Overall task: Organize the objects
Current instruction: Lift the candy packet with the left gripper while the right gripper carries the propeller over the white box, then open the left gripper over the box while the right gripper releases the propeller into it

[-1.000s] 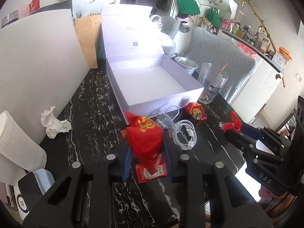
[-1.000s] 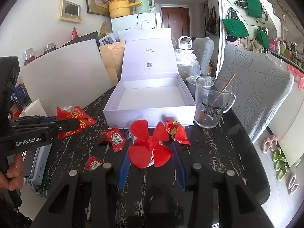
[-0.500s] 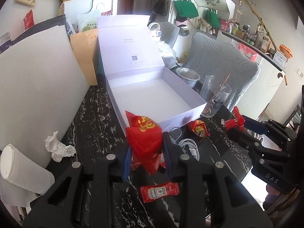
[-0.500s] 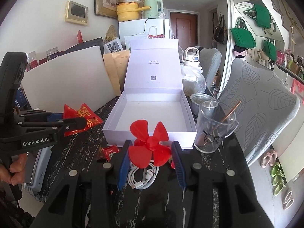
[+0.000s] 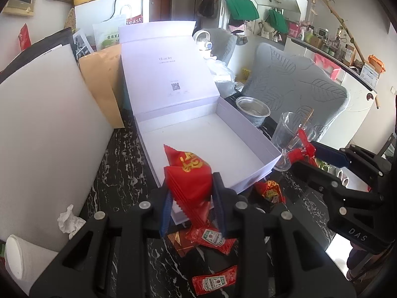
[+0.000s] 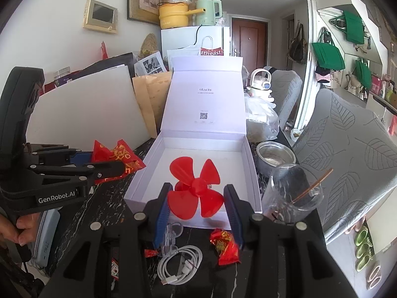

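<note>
An open white box [image 5: 223, 136] [image 6: 198, 164] with its lid upright stands on the black marble table. My left gripper [image 5: 192, 198] is shut on a stack of red envelopes [image 5: 189, 176], held above the box's front left corner; they also show in the right wrist view [image 6: 116, 156]. My right gripper [image 6: 197, 198] is shut on a red plastic fan blade [image 6: 196, 186], held above the box's front wall; it also shows in the left wrist view [image 5: 301, 149].
Ketchup packets [image 5: 213, 281] [image 5: 211, 238], a red candy wrapper [image 6: 224, 247], a white cable [image 6: 180, 263] and a small clear cup [image 6: 171, 236] lie before the box. A glass with a stick [image 6: 290, 196] and a metal bowl [image 6: 275, 155] stand right of it. A white board [image 5: 44, 134] leans left.
Both grippers rose and moved forward toward the box with their loads. The envelopes and the fan blade now hang over the box's front edge.
</note>
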